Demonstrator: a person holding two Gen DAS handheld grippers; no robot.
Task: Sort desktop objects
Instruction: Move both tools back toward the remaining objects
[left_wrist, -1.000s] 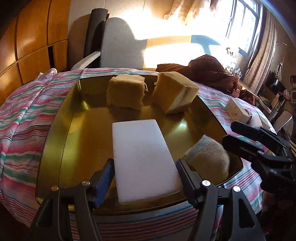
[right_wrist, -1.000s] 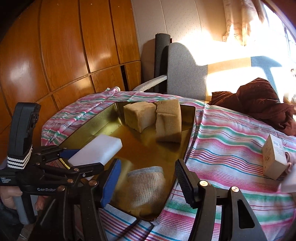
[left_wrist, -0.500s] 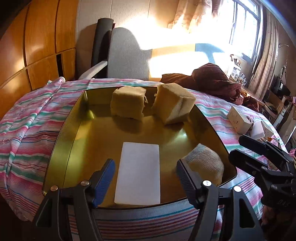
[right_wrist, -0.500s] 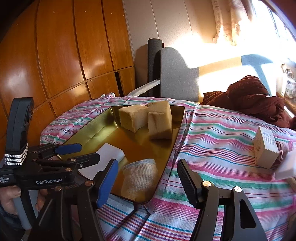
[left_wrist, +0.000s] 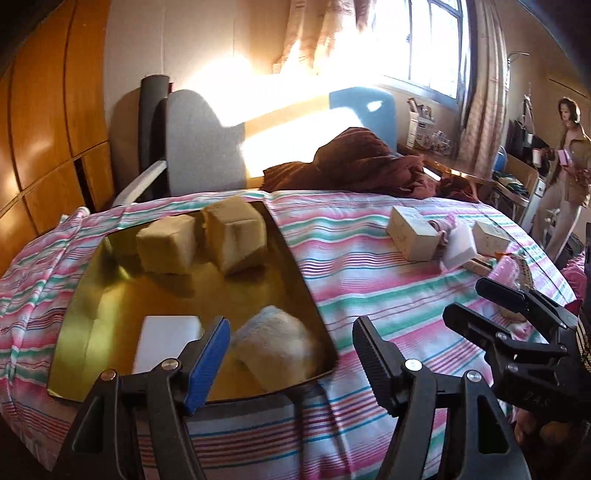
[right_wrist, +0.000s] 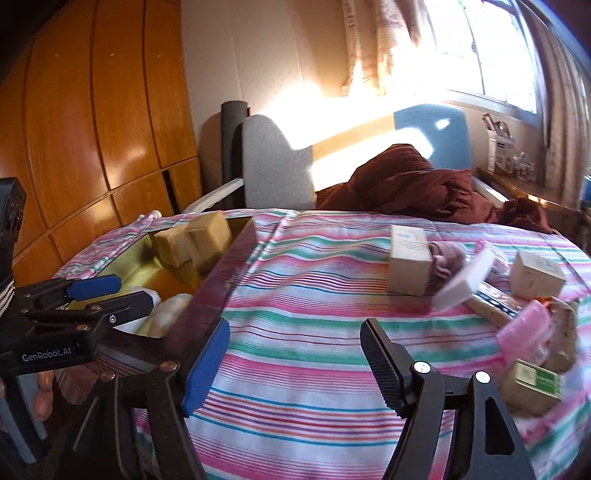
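My left tongs (left_wrist: 290, 360) stand open and empty over the near right corner of the gold tray (left_wrist: 295, 258), one finger hiding part of what lies in it. In the tray I make out a white block (left_wrist: 166, 336) lying flat at the near end, its near edge cut off behind my blue-padded finger, and just beside it a rolled pale sock (left_wrist: 275, 343), soft with blur. At the far end two tan sponge cubes (left_wrist: 199, 242) sit touching each other.

My right tongs (right_wrist: 295, 363) are open too, holding nothing, above bare striped cloth (right_wrist: 314, 295) on the tabletop, well apart from the tray. From the right wrist view the tray shows only as a sliver behind the left tongs, so the white block and sock are mostly hidden there.

The unsorted things lie off to the right: a tan carton (right_wrist: 408, 260) upright, a crumpled mauve sock (right_wrist: 447, 260) touching it, a white slab (right_wrist: 465, 282) leaning and smeared by motion, and a smaller carton (right_wrist: 535, 275) behind. Nearer the edge a pink item (right_wrist: 524, 332) and a green-labelled box (right_wrist: 533, 386) blur together; I cannot tell what lies beneath them. A brown heap of cloth (right_wrist: 406, 181) sits at the far side, and strong window glare washes out the wall behind it.
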